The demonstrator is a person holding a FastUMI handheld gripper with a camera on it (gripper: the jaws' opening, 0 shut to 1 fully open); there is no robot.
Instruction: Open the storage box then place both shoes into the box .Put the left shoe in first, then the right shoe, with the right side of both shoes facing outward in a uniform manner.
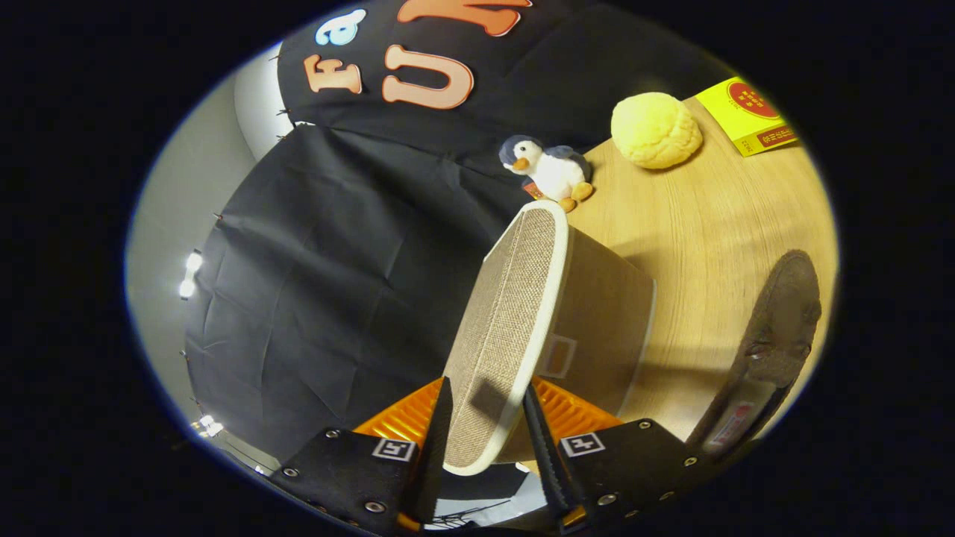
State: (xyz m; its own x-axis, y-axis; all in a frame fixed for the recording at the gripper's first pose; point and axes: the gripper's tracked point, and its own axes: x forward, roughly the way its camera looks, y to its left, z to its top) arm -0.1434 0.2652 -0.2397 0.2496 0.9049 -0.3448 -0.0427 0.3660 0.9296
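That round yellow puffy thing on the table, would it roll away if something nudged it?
Probably not far. The yellow bun-shaped toy looks domed and sits flat on the wooden table, so it should slide rather than roll. Its crinkled surface suggests something soft and light. The gripper is busy holding the box lid.

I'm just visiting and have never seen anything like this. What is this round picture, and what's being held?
A person carries a handheld gripper with two fingers. A camera riding on it looks forward along them, tilted here. Between the fingers is the woven lid of the storage box, and both seem to press on it, lifting it open. Beyond, on the wooden table, lie a toy penguin, a yellow bun, a yellow carton, and, beside the box, a dark shoe.
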